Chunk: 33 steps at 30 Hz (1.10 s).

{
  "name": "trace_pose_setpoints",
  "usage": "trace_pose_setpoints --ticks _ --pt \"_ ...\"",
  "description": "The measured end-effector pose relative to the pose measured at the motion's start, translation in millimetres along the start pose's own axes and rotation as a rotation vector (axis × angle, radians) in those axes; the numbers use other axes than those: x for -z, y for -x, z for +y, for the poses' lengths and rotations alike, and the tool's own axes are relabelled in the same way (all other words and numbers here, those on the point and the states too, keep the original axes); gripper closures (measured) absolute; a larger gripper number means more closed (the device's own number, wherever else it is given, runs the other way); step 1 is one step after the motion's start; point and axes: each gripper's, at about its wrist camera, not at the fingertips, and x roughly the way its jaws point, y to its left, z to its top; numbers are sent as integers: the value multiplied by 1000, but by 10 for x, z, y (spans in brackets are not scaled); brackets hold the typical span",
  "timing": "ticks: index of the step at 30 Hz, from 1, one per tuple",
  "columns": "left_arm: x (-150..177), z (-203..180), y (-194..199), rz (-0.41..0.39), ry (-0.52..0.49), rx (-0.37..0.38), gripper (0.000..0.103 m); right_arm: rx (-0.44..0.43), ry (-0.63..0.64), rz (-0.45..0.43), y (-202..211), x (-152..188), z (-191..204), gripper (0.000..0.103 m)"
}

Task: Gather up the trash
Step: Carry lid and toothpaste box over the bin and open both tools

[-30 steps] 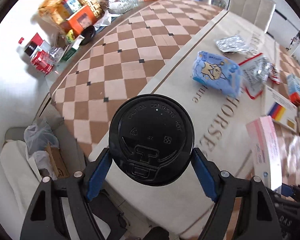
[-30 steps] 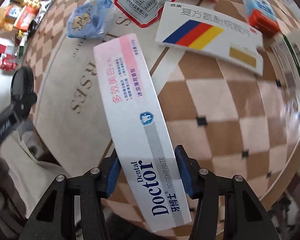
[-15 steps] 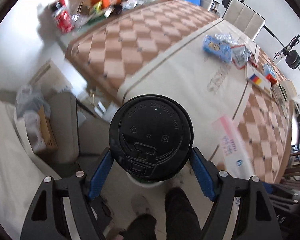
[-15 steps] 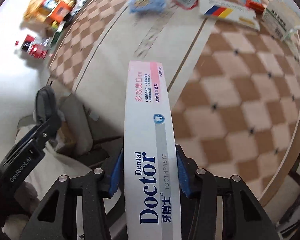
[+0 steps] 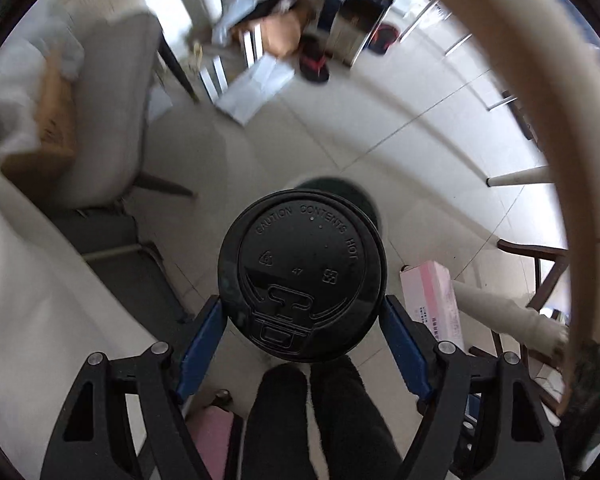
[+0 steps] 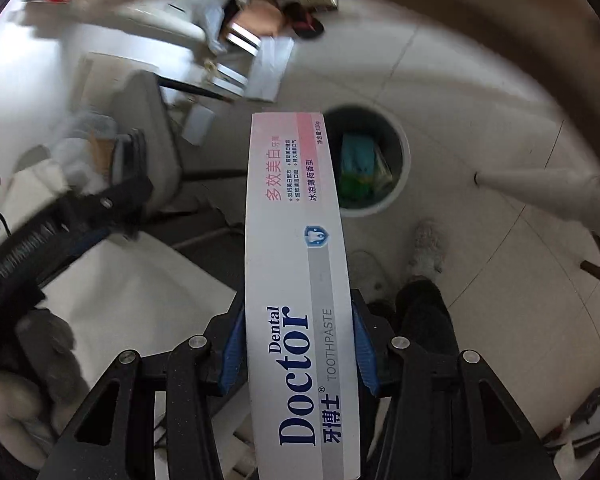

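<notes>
My left gripper (image 5: 302, 334) is shut on a black-lidded coffee cup (image 5: 302, 280), held above the floor, lid facing the camera. Just beyond the cup the dark rim of a round trash bin (image 5: 340, 190) shows. My right gripper (image 6: 298, 344) is shut on a white and pink Dental Doctor toothpaste box (image 6: 296, 248). The box's far end reaches over the left rim of the white bin (image 6: 402, 160), which holds green and blue wrappers (image 6: 360, 168). The box also shows in the left wrist view (image 5: 432, 300). The left gripper appears in the right wrist view (image 6: 72, 216).
The table edge (image 5: 540, 80) arcs overhead on the right. A grey chair (image 5: 108, 120) stands left with a cardboard box (image 5: 48, 120). Papers and slippers (image 5: 312, 68) lie on the tiled floor. The person's dark legs (image 5: 316, 420) are below.
Both grippers have swung down off the table toward the floor. The table top has left view and the trash bin now lies below, with cup and toothpaste box still held.
</notes>
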Motion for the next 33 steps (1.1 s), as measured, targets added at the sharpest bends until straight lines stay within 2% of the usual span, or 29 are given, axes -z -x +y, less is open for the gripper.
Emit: trace_pose_setpoints --ticks 3,8,11,14,15,17,19,20,21,23,24,26,33 --pt "-247 39 -659 83 28 44 26 13 -48 28 -567 -248 -314 54" --pt "-555 -8 -1597 208 1 59 26 27 -101 59 -1465 -862 -723 54" --pt "-632 -71 -1984 297 -39 84 25 30 -109 90 -1880 -1154 -897 54" --pt "-668 -86 -2237 335 -60 63 24 40 -105 114 -2186 -1358 -974 53" --pt "-644 -81 -2264 336 -64 53 23 50 -101 119 -2265 -1414 -990 52" --pt "-622 -72 -2273 333 -62 64 5 60 -104 137 -2363 -1495 -1047 52" --pt "-599 -45 -2244 323 -56 60 3 63 -106 149 -2427 -1533 -1069 51" --pt "-587 -42 -2216 315 -57 55 3 71 -106 148 -2433 -1541 -1076 42" --pt "-579 -31 -2208 311 -58 50 3 80 -104 142 -2428 -1545 -1076 27" --pt "-539 -29 -2126 286 -61 23 3 79 -99 129 -2392 -1533 -1069 17" --pt "-527 -21 -2092 272 -64 7 3 94 -94 125 -2380 -1531 -1051 10" --pt "-491 -1 -2026 242 -74 -29 3 126 -82 111 -2341 -1515 -1004 1" --pt "-220 150 -1629 152 -107 -157 3 198 -66 61 -2046 -1307 -844 1"
